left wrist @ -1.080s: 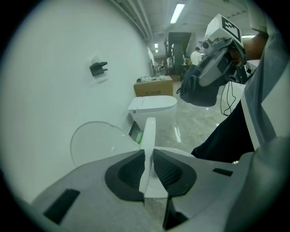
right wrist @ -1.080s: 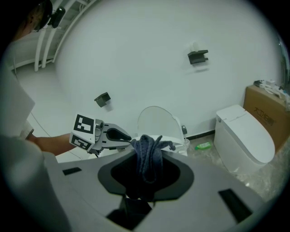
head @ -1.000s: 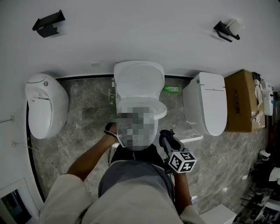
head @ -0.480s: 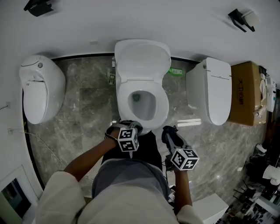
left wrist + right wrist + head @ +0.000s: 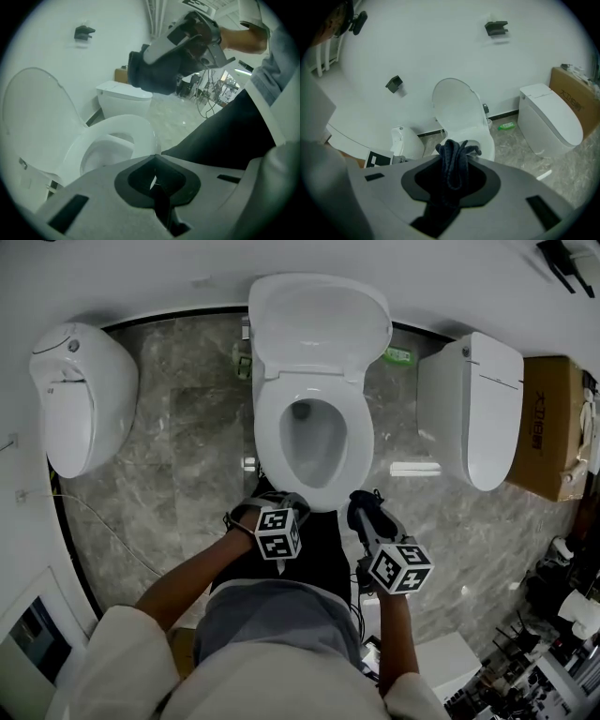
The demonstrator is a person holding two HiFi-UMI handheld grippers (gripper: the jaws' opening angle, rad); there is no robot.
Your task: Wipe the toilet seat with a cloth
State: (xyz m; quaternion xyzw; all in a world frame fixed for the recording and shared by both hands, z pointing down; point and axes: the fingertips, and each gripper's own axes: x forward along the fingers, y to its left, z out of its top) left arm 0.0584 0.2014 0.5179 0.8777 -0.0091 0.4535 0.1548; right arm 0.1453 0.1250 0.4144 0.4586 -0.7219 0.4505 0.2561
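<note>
Right now the left claw [image 5: 274,502] sits at about 7 o'clock off the toilet seat [image 5: 270,442], just by its front edge. Its two jaws are pressed together with nothing between them. Whether it touches the seat cannot be told. The right claw [image 5: 360,510] is at about 5 o'clock off the seat, near the front rim. Its jaws are clamped on a dark cloth [image 5: 454,159], which bunches above the jaw tips and hangs down between them. In the left gripper view the cloth is a dark wad at 12 o'clock, above the seat and clear of it. The seat is down, and the lid [image 5: 319,324] stands raised at 12 o'clock. On the grey marble floor [image 5: 187,446], a second toilet [image 5: 84,395] stands at 9 o'clock and a third toilet [image 5: 483,409] at 3 o'clock. A cardboard box [image 5: 553,427] sits beyond the third one.
</note>
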